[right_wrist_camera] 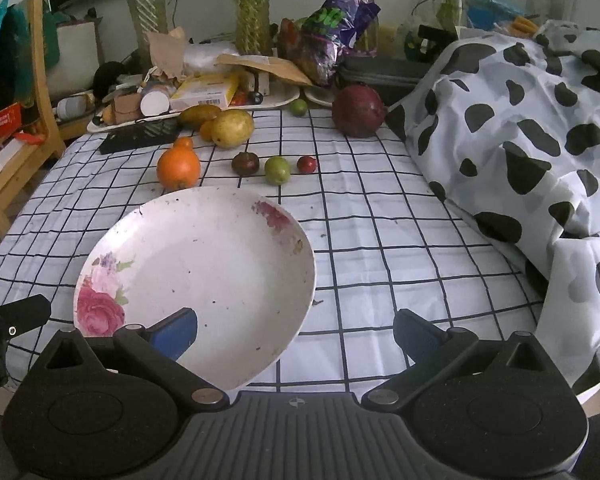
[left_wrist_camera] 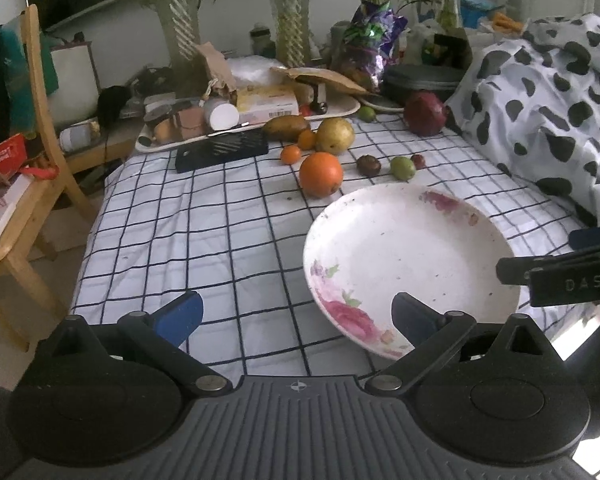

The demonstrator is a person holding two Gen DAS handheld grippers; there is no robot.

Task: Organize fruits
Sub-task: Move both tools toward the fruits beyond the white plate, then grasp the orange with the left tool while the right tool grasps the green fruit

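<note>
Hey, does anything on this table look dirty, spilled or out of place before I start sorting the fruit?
Yes: the floral plate is flecked with small dark specks and smudges across its white inside, so it looks unwashed. No fruit is on it; the large orange lies just behind its far rim on the checked cloth.

Glossy speckled plate (right_wrist_camera: 220,256) on matt checked cloth (right_wrist_camera: 380,216); wooden chair (left_wrist_camera: 40,128)
</note>
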